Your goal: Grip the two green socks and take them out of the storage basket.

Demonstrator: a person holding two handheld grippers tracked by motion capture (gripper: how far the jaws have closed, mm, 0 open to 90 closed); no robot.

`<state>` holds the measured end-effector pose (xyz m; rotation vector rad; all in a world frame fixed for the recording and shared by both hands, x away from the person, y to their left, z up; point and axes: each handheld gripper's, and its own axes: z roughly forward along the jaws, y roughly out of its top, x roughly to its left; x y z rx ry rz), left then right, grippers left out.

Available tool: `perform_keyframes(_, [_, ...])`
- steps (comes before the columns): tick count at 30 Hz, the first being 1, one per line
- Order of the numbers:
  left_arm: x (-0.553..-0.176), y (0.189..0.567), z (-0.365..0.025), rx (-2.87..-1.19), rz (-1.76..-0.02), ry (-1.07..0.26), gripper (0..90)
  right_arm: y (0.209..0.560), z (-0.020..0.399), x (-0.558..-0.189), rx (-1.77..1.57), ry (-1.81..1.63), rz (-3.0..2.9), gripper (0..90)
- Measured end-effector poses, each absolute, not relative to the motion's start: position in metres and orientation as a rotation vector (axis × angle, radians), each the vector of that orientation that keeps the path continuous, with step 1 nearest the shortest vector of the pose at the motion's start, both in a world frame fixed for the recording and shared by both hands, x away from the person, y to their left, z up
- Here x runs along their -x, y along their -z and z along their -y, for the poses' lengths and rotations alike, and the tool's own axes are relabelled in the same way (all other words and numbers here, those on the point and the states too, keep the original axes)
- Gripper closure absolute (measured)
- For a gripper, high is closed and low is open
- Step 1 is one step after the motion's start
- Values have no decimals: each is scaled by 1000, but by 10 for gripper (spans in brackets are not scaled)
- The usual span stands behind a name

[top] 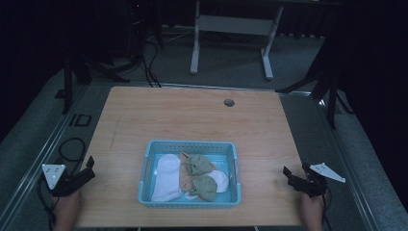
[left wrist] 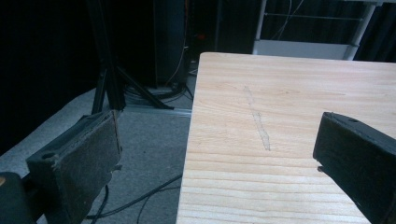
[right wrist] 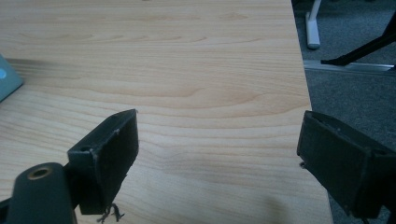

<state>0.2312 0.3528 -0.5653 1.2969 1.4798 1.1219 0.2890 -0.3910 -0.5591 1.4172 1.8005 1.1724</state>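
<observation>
Currently both the left gripper (top: pixel 89 168) and right gripper (top: pixel 288 175) hold their jaws open and empty beside the sock-filled blue basket (top: pixel 149 153) on the counter (top: pixel 192 115)

From my feed the room is dim, its upper left and right corners of the high view lost in black. I see a grey carpeted floor (top: pixel 231 57) running across the top. A white-legged desk frame (top: pixel 233 29) stands at upper centre. Dark tripod legs (top: pixel 332 91) splay at the right, another stand (top: pixel 70 72) at the left. Black cables (top: pixel 149 67) trail over the carpet at upper left.
</observation>
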Motion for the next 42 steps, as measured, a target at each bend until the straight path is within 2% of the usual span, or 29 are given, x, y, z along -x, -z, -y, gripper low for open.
perform_keyframes(16, [-233, 565, -352, -1333, -1497, -1118, 4, 559, 402, -292, -1371, -1253, -2049, 126])
perform_keyframes(27, [-234, 565, -352, -1346, -1492, -1111, 4, 556, 395, -298, -1065, -1287, -2391, 133])
perform_keyframes(35, [-234, 564, -351, -1362, -1488, -1105, 4, 548, 387, -296, -997, -1194, -2544, 126])
perform_keyframes(42, [-233, 565, -351, -1350, -1481, -1121, 4, 535, 374, -293, -943, -971, -2730, 142])
